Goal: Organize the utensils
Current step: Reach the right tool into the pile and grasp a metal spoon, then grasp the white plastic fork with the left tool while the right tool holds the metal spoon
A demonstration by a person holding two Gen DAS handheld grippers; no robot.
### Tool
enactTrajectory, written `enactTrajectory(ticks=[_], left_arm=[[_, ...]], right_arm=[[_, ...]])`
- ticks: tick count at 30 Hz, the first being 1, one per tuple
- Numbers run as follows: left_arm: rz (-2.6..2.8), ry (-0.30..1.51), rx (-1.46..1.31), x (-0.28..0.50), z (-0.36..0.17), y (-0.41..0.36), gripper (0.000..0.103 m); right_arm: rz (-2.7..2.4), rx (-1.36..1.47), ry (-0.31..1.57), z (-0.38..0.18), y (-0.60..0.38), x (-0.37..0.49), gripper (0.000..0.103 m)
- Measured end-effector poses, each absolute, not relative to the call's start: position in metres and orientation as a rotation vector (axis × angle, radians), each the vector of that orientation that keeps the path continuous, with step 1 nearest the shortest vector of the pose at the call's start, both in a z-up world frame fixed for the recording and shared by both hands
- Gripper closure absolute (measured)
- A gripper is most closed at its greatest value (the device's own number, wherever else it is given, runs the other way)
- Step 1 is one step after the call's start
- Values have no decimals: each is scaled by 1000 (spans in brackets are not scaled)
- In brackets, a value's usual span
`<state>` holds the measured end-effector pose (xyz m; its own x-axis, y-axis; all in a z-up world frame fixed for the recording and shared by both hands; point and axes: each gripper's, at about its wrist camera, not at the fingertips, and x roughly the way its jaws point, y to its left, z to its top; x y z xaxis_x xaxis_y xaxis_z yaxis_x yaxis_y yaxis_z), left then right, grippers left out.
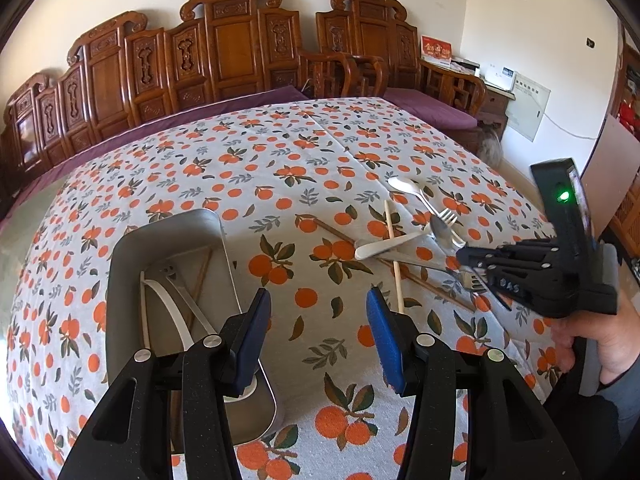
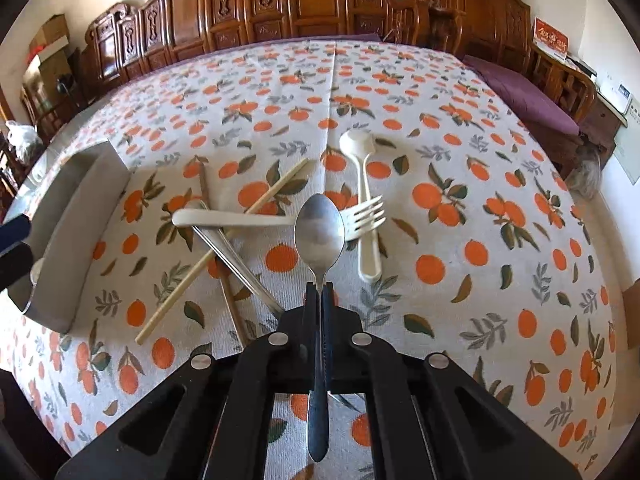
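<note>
My right gripper (image 2: 321,290) is shut on a metal spoon (image 2: 319,232) and holds it above the pile of utensils; it also shows in the left wrist view (image 1: 466,250). Under it lie a cream fork (image 2: 240,221), a cream spoon (image 2: 362,184), chopsticks (image 2: 224,236) and a metal utensil (image 2: 236,264). My left gripper (image 1: 318,320) is open and empty, over the cloth just right of the metal tray (image 1: 132,240). The tray holds a white utensil (image 1: 168,304), a metal utensil and chopsticks.
The table has an orange-print cloth (image 1: 280,152). Carved wooden benches (image 1: 224,52) with purple cushions stand behind it. The tray's wall (image 2: 68,224) shows at the left in the right wrist view. The person's hand (image 1: 592,344) holds the right gripper.
</note>
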<state>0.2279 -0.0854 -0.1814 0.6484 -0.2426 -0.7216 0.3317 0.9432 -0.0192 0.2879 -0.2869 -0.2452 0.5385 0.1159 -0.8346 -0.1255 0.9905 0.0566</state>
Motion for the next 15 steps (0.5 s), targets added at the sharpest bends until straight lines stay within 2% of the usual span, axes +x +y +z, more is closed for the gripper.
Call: enactTrajectory(ticks=[15], left_arm=[[-362, 802, 168, 239, -181, -118, 56]], right_arm=[[149, 32, 929, -234, -323, 289, 99]])
